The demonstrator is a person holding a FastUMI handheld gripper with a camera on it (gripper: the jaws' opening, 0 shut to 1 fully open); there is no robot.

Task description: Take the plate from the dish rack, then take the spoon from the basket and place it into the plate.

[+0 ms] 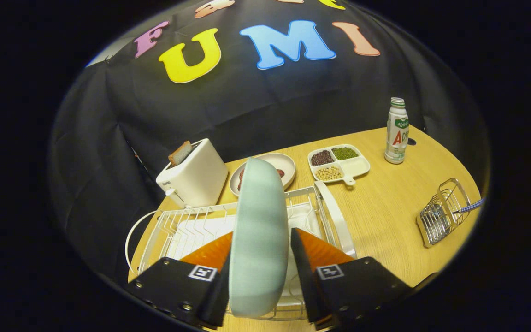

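Right now the tool (260, 263) has the plate (258, 230) clamped edge-on, both fingers pressing on its sides, closed down to the plate's thickness. The pale blue-green plate stands upright between the fingers, directly over the white wire dish rack (191, 221), which sits at the near edge of the worktop (385, 207). Whether the plate's lower rim touches the rack, I cannot tell. Beyond the rack a white toaster (194, 177) with a slice of bread (180, 153) poking out stands by the far left corner, and a shallow dish (288, 166) peeks out behind the plate. A divided tray (338, 164) of beans lies further along, with a bottle (397, 131) standing upright near the far edge. Over by the right edge, well apart from the rack, the wire basket (443, 212) holds the spoon (468, 207), its striped handle sticking out.
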